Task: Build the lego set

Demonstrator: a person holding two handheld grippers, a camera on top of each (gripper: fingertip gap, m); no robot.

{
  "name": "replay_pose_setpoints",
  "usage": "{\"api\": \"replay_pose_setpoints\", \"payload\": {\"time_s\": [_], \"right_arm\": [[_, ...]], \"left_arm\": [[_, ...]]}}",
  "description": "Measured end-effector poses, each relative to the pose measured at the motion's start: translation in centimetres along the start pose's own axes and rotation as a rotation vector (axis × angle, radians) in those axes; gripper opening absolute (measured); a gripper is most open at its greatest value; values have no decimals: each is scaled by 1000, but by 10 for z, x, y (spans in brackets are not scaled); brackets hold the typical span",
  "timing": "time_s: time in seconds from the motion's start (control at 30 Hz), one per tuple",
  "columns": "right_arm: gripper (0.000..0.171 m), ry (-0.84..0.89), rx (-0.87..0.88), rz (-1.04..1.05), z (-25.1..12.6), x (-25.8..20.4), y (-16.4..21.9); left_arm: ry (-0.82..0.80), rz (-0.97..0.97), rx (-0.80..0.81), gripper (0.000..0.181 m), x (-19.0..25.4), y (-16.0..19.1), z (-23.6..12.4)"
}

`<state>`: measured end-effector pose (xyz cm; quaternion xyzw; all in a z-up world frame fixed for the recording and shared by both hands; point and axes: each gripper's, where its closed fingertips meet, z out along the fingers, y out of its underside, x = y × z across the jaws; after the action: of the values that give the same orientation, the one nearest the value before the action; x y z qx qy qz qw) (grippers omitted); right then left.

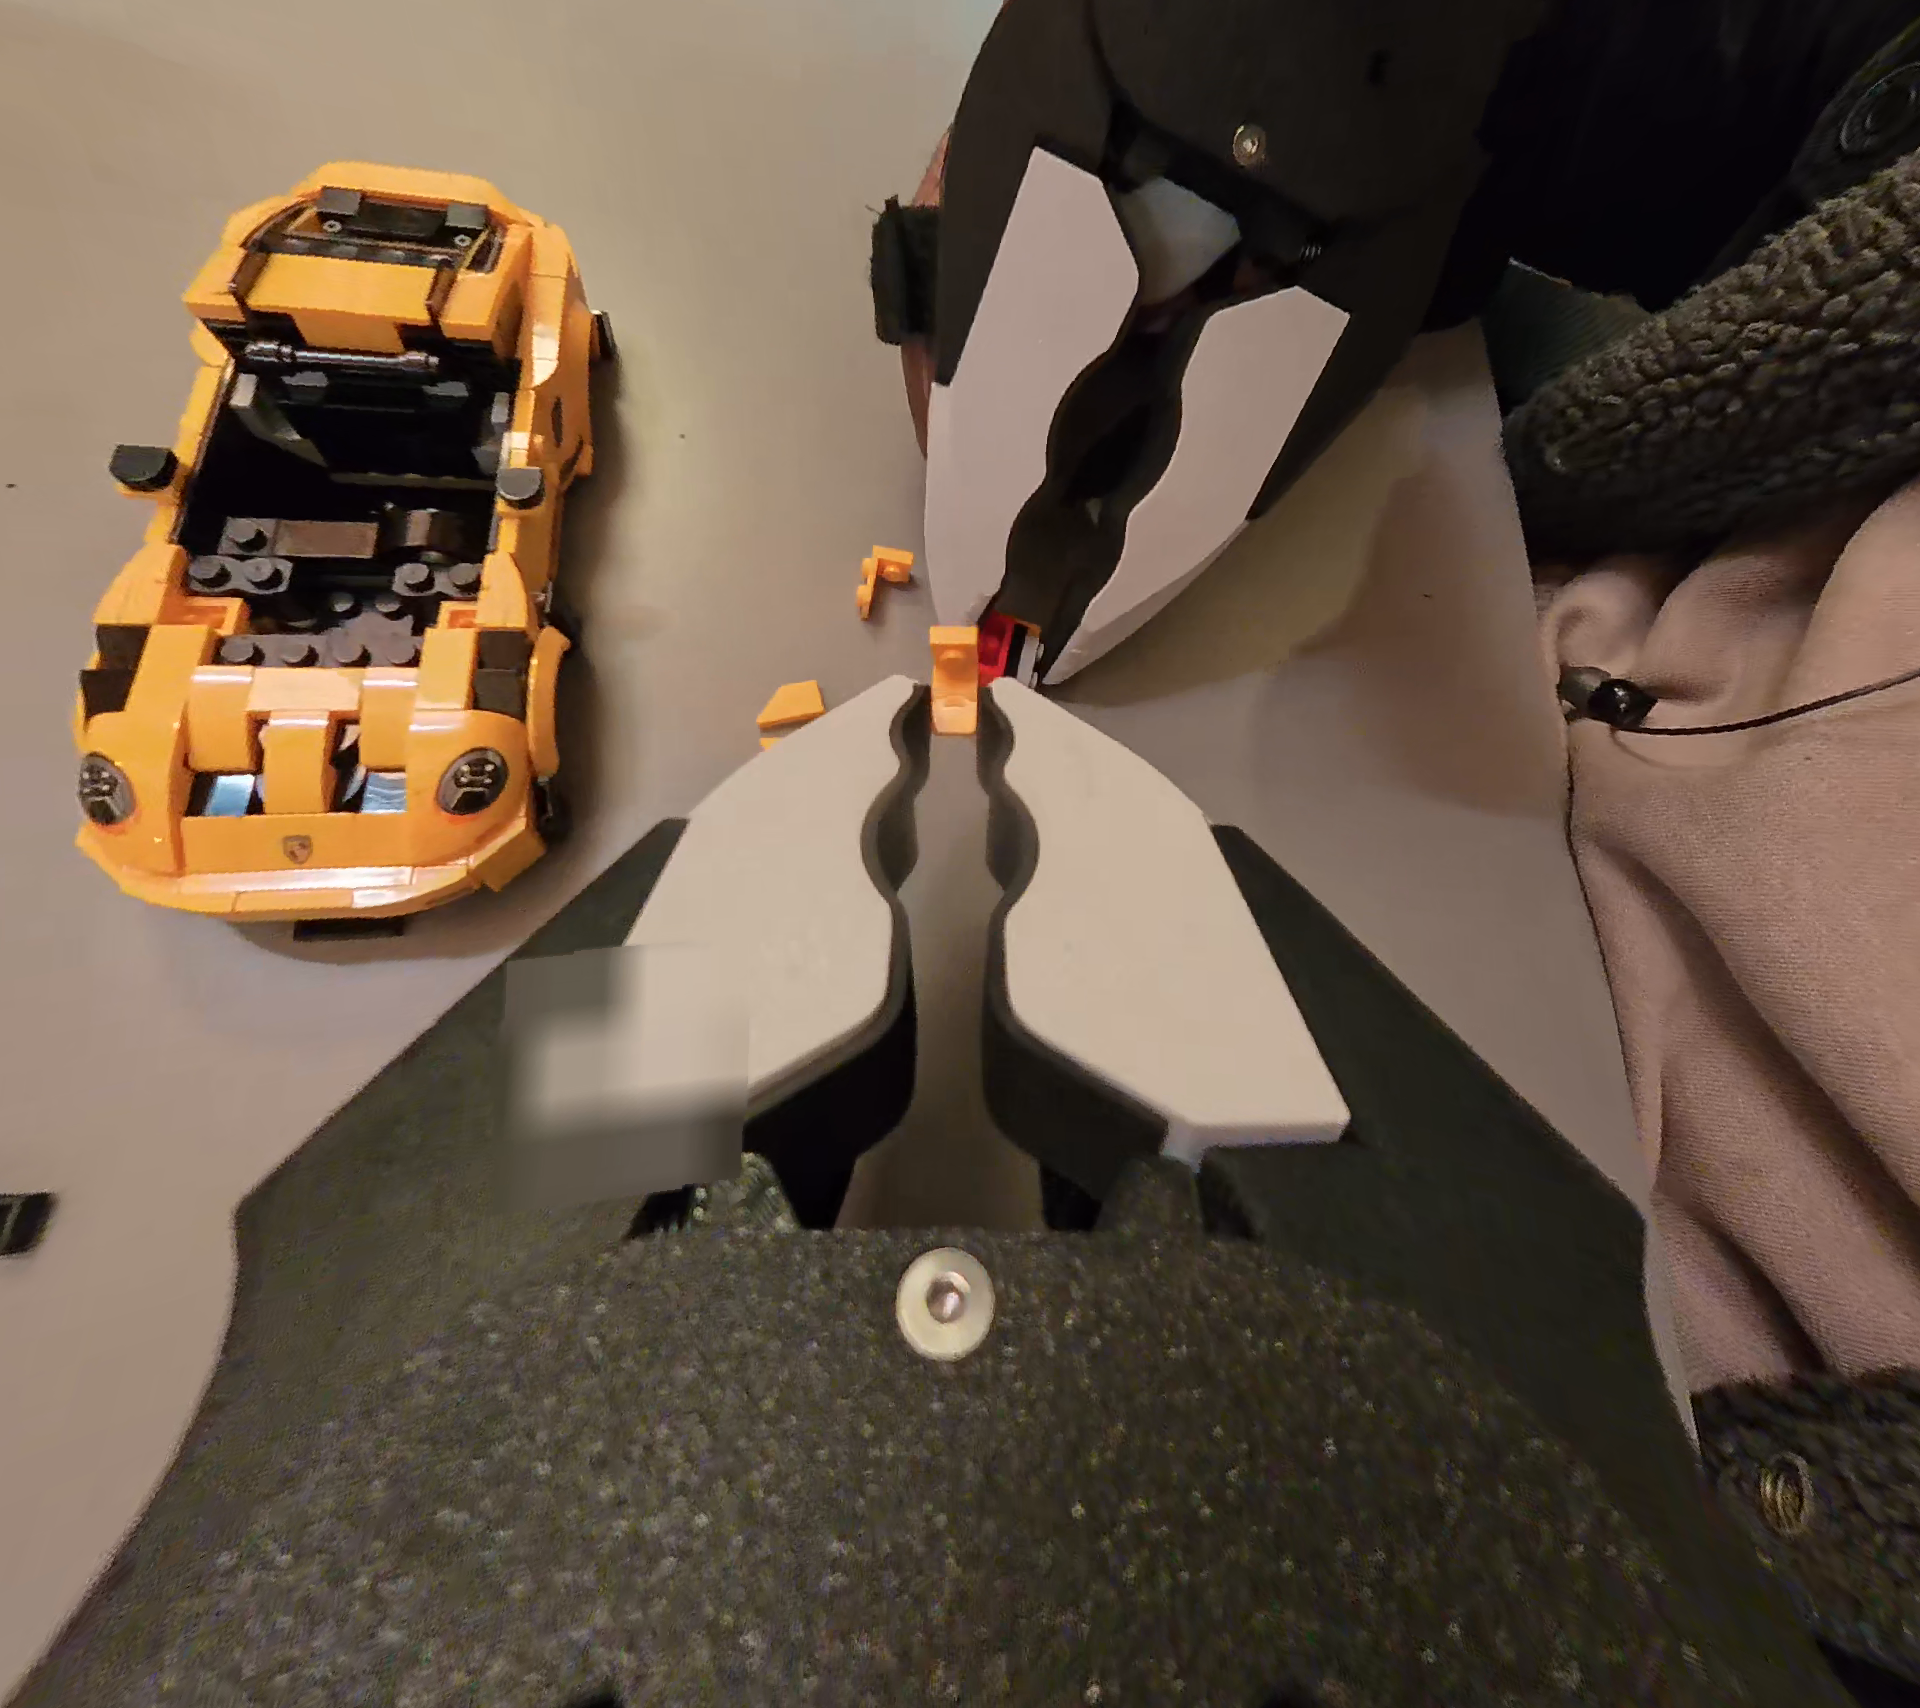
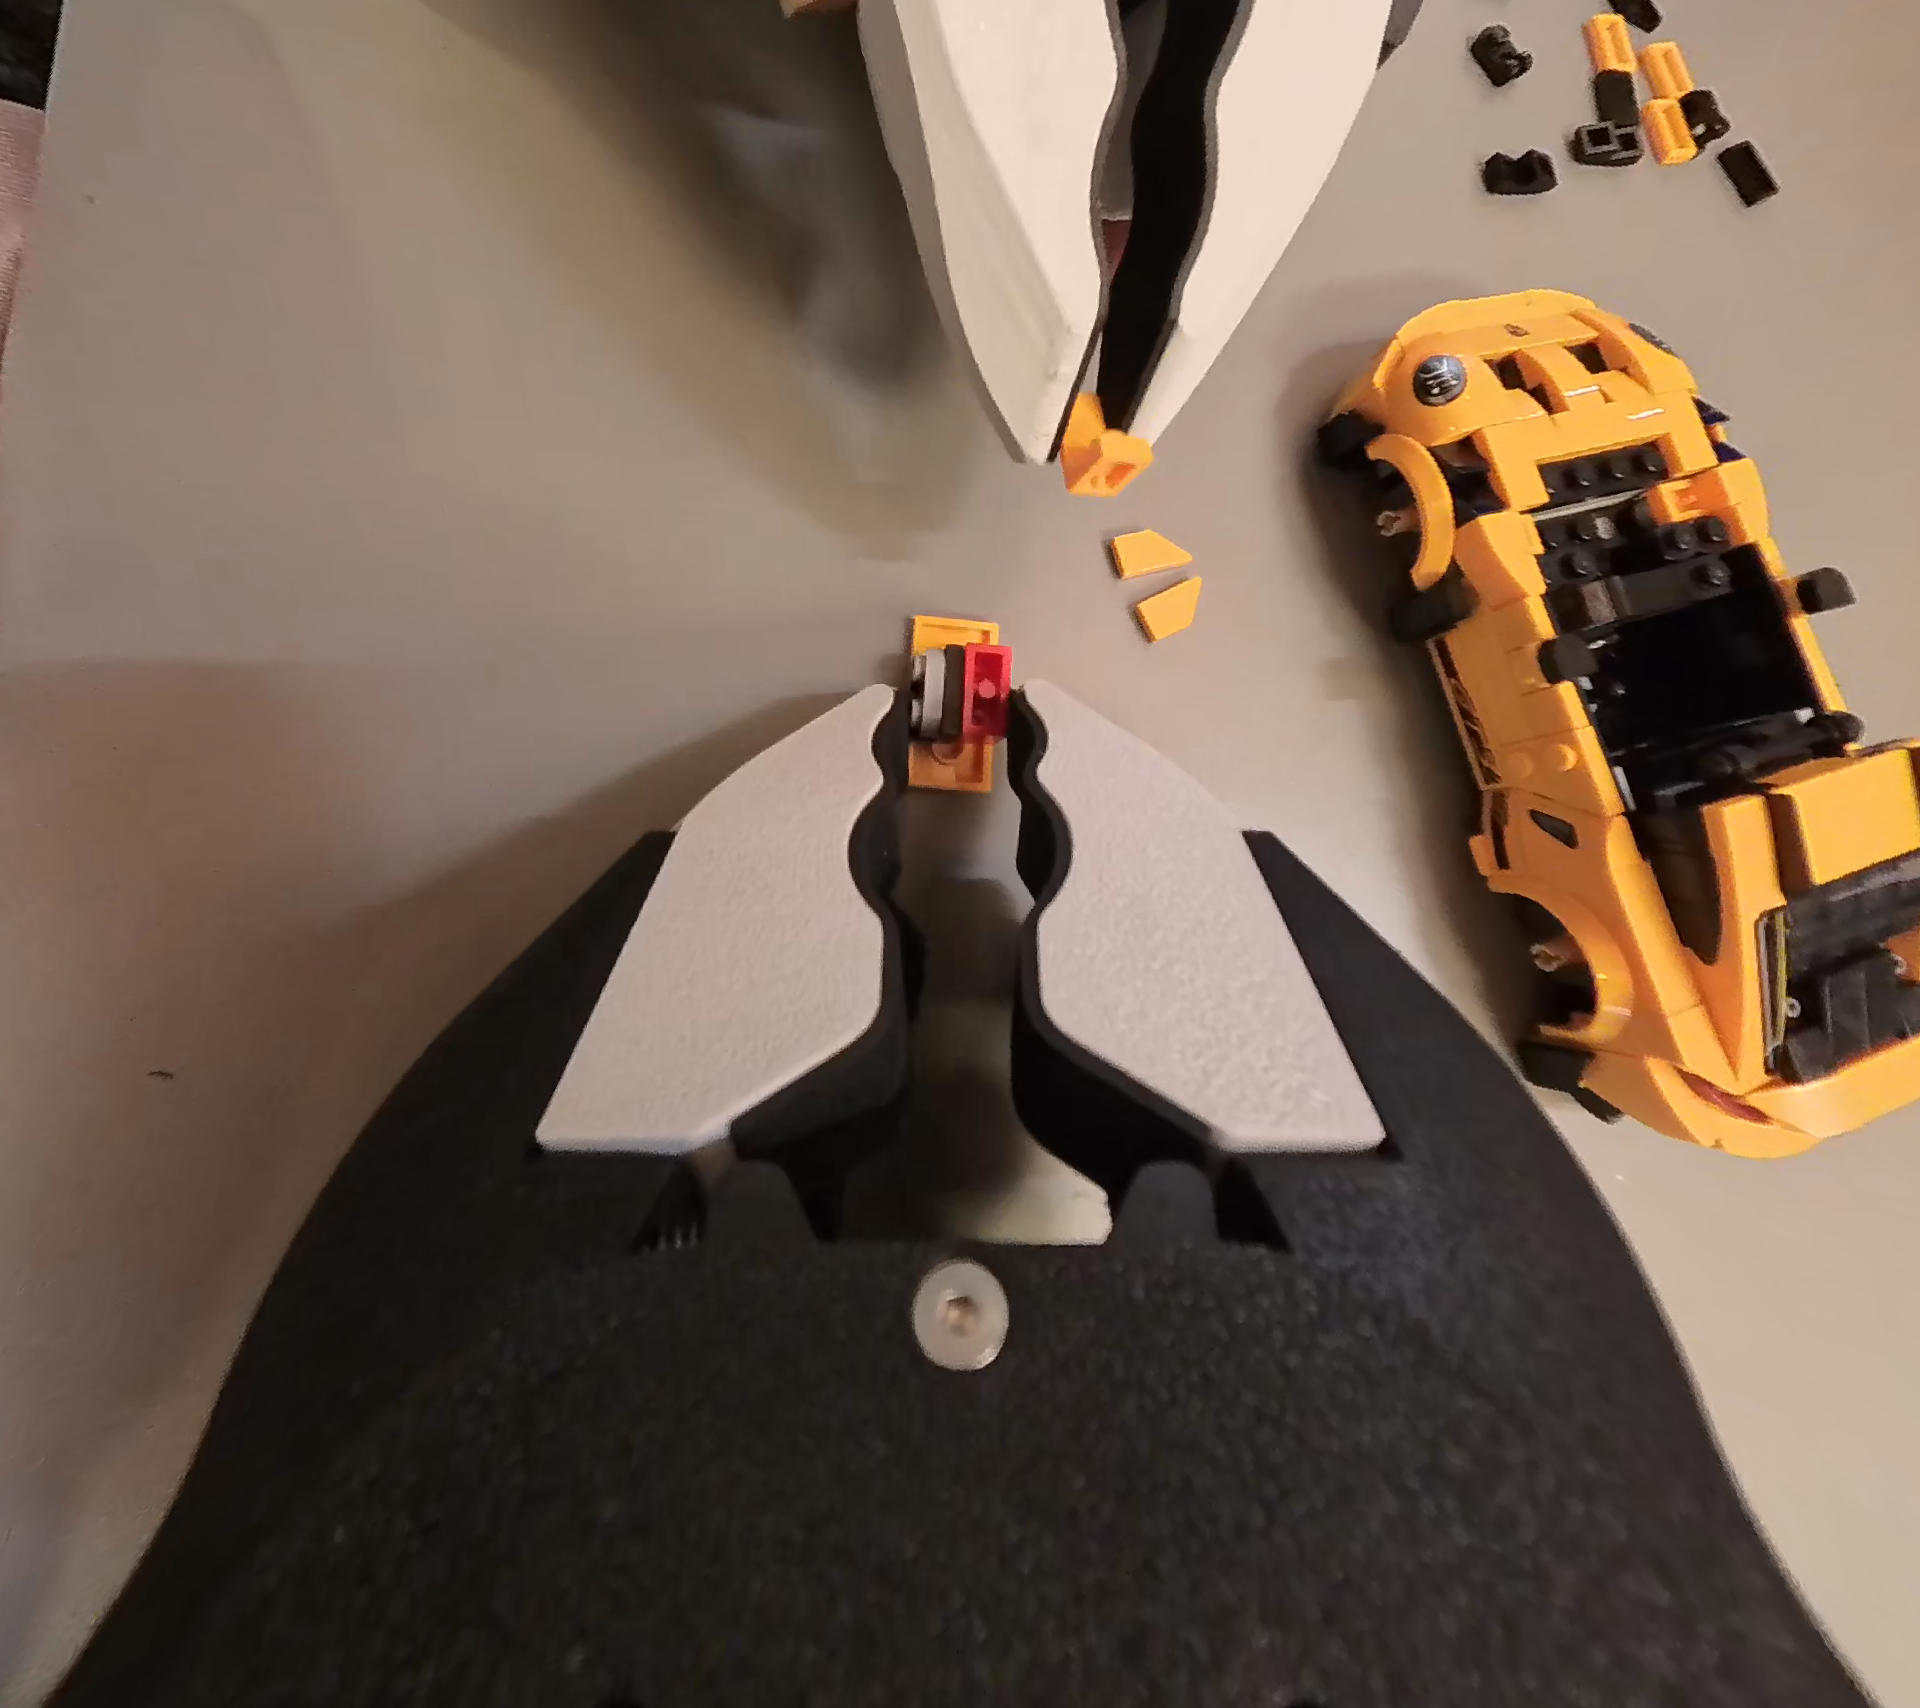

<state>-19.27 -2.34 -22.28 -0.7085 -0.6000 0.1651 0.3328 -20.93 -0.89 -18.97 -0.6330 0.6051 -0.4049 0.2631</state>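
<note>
The orange lego car [image 1: 322, 546] stands on the grey table, roof off, black interior showing; it also shows in the right wrist view [image 2: 1662, 723]. My left gripper [image 1: 951, 702] is shut on a small orange piece [image 1: 953, 682], which also shows in the right wrist view [image 2: 1107, 453]. My right gripper [image 2: 956, 702] is shut on a small sub-assembly [image 2: 956, 692] of an orange plate with grey, black and red parts. The right gripper's tips [image 1: 1023, 650] face the left ones. The right wrist view shows a gap between the two held parts.
Two orange wedge tiles [image 2: 1153, 578] lie between the grippers and the car. An orange bracket [image 1: 883, 572] lies nearby. Several loose black and orange pieces [image 2: 1631, 69] lie beyond the car. A person's sleeve and clothing [image 1: 1766, 931] are at the right table edge. Across from one pair of fingers to the other is roughly 4 centimetres.
</note>
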Motion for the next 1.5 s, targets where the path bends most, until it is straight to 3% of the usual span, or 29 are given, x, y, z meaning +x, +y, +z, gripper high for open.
{"api": "replay_pose_setpoints", "payload": {"time_s": [0.77, 1.5], "right_arm": [[24, -22, 18, 23, -1, 0, 0], [34, -7, 252, 136, -24, 17, -22]], "left_arm": [[29, -56, 36, 8, -3, -4, -3], [40, -103, 90, 8, -6, -10, -8]]}}
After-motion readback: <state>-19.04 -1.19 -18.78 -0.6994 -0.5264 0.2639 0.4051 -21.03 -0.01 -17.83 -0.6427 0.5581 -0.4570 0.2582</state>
